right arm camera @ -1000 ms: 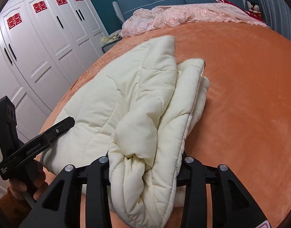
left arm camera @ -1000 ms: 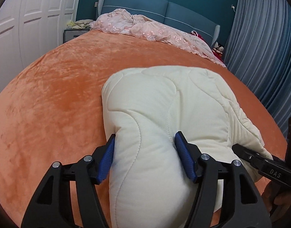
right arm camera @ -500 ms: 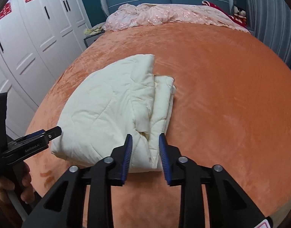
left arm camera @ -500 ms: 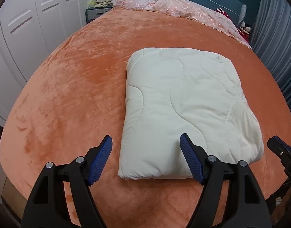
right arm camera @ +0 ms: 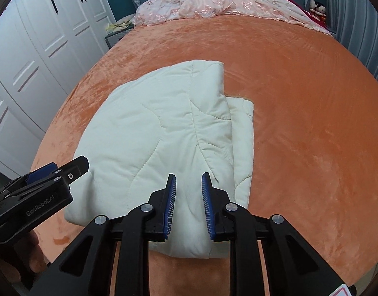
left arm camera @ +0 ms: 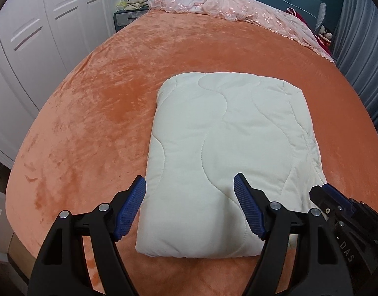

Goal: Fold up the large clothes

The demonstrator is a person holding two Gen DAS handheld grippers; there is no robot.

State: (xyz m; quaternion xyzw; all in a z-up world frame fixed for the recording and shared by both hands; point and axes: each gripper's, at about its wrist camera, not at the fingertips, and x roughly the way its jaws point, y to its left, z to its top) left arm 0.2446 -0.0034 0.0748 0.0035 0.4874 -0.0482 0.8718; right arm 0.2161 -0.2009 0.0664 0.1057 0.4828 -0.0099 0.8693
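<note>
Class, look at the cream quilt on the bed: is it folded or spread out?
Folded. The quilt lies as a compact rectangle on the orange bed, and the right wrist view shows stacked layers along its right edge.

The quilt (left arm camera: 228, 153) is cream, padded, stitched in wavy lines. It lies folded into a thick rectangular bundle, flat on the orange bed (left arm camera: 95, 103), near its foot edge. Along the bundle's right side a lower folded layer (right arm camera: 243, 143) sticks out from under the top one.

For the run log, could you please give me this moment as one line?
quilt: folded, on bed | left gripper: open, above quilt, empty | right gripper: jaws closing, empty, above quilt
</note>
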